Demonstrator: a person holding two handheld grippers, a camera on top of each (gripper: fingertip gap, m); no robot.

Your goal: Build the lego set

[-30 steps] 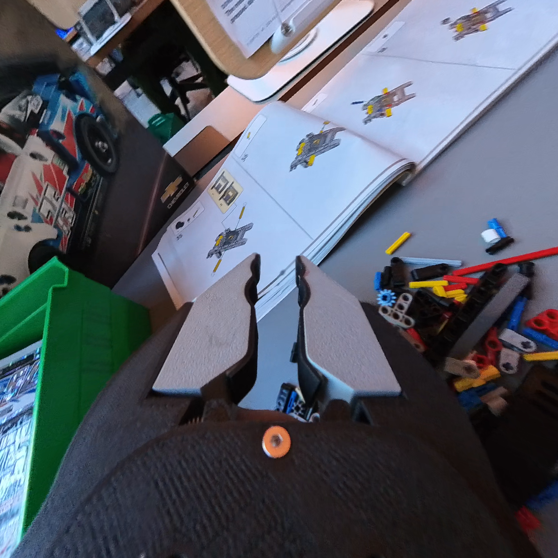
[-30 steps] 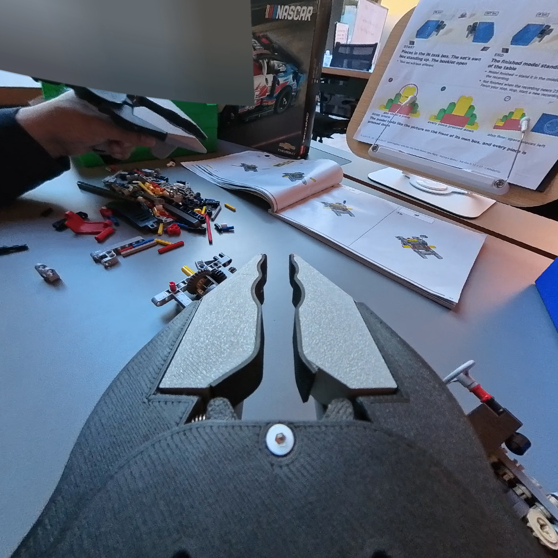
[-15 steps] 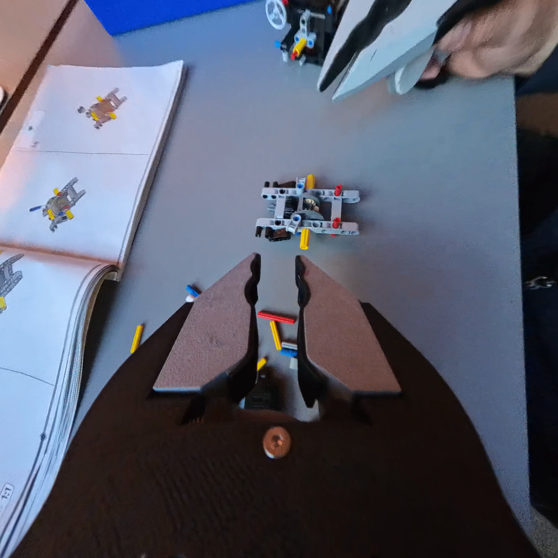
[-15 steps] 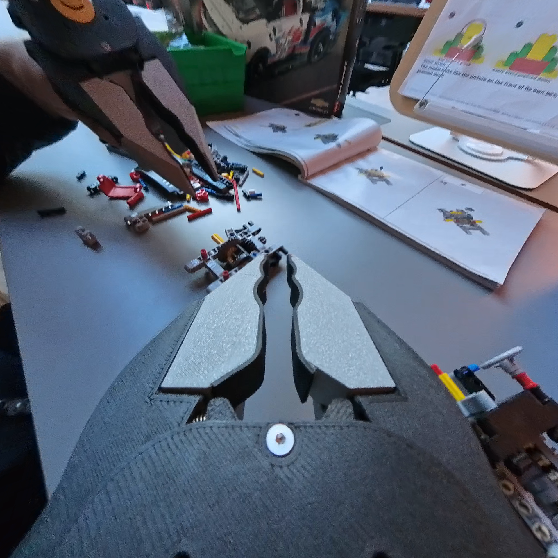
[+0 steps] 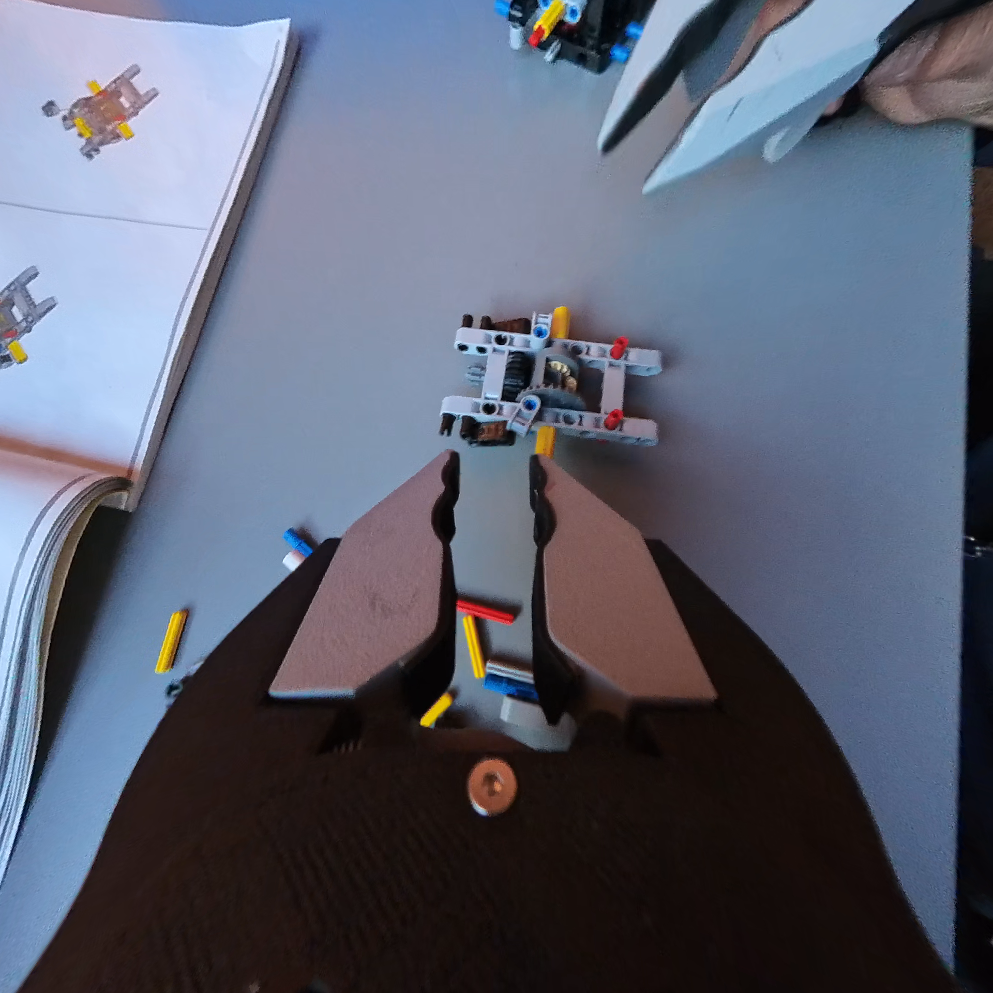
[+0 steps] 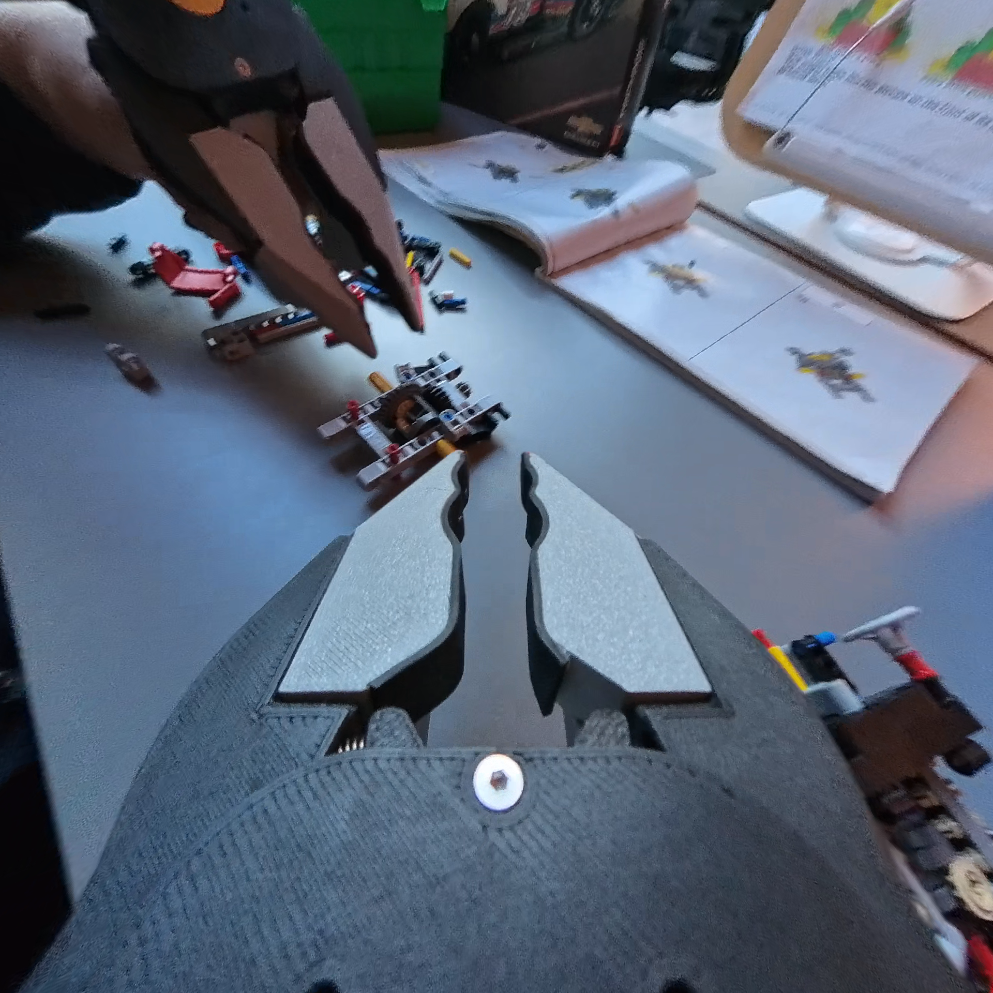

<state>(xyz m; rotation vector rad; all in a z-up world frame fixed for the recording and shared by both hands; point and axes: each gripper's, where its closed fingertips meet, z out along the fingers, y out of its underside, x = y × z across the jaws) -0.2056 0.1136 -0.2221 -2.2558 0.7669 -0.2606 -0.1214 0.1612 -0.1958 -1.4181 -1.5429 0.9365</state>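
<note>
A small grey beam frame with gears, red pins and a yellow axle (image 5: 551, 384) lies on the grey table (image 5: 376, 322). My left gripper (image 5: 494, 462) hovers just short of it, open, with nothing between its pads. The frame also shows in the right wrist view (image 6: 414, 419). My right gripper (image 6: 493, 462) is open and empty, its left fingertip (image 6: 454, 465) close to the frame's yellow axle end. The right gripper shows at the top right of the left wrist view (image 5: 714, 96), and the left gripper shows above the frame in the right wrist view (image 6: 376, 322).
An open instruction booklet (image 5: 107, 215) lies left of the frame. Loose red, yellow and blue pieces (image 5: 483, 639) lie under my left gripper. A larger black build (image 6: 886, 725) sits at my right gripper's right. A green bin (image 6: 387, 64), a car box (image 6: 564, 70) and a sheet stand (image 6: 870, 96) are behind. Across from one pair of fingers to the other is roughly 11 centimetres.
The left gripper swung from the booklet and parts pile toward the grey frame and came closer. The right gripper moved nearer the frame, narrowed its jaws, then opened them wider.
</note>
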